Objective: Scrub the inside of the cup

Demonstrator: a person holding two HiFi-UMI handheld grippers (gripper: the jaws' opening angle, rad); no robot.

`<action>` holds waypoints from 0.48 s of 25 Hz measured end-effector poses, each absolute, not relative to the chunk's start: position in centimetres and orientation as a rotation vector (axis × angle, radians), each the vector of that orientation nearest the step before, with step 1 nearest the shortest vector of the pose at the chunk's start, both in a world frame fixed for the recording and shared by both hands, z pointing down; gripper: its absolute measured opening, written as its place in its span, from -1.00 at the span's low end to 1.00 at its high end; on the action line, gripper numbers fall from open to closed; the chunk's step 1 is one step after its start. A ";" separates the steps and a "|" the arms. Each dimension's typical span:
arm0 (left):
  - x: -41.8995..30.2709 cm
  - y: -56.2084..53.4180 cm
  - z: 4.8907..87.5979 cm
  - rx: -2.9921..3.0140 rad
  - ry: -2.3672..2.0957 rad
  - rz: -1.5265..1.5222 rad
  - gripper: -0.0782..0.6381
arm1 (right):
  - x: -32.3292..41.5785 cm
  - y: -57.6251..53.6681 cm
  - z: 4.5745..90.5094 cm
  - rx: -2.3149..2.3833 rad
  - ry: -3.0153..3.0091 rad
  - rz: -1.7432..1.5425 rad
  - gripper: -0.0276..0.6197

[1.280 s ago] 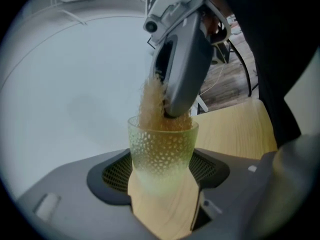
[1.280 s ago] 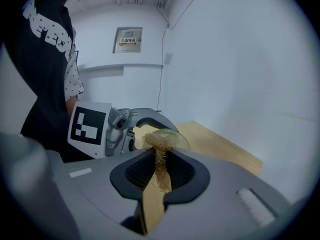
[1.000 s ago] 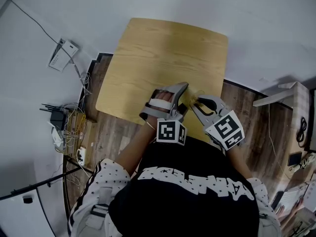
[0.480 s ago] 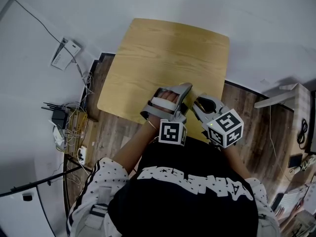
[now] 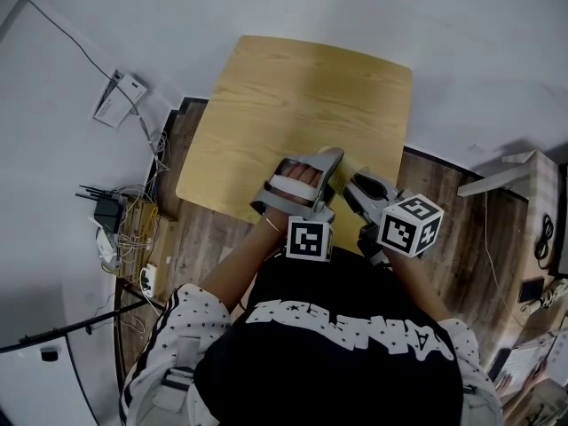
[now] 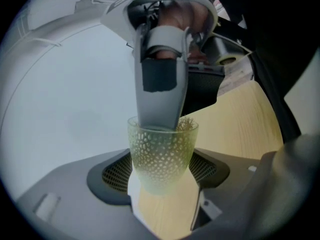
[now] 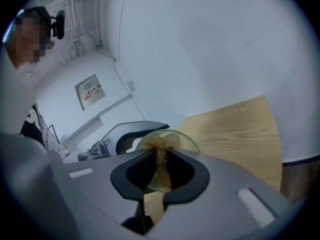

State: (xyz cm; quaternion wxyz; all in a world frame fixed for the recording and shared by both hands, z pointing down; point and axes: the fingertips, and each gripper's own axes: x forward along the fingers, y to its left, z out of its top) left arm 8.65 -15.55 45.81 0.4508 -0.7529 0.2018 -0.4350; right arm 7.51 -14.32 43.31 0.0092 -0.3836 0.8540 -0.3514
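Your worktop (image 5: 293,105): light wood, straight grain, squarish with rounded corners. Surface in view bare wood. Near edge partly covered by your left tool (image 5: 330,156) and right tool (image 5: 352,185); contact with wood can't be told. Worktop stands on dark plank floor (image 5: 200,242). On floor, left of you: tangle of cables (image 5: 133,224), black box with antennas (image 5: 106,208), white power strip (image 5: 146,279).

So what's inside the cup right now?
A brown wiry scrubber, pinched by the right gripper, reaches into the green cup. The cup's inner bottom is covered by them.
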 end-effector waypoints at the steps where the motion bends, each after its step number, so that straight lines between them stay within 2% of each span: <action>1: 8.5 -15.6 45.8 -1.844 0.499 -1.079 0.21 | 7.5 -14.4 43.2 -1.176 2.620 -1.136 -0.75; 12: 7.5 -15.7 45.1 -1.676 0.475 -1.067 0.21 | 7.2 -14.5 42.5 -0.969 2.332 -1.358 -0.76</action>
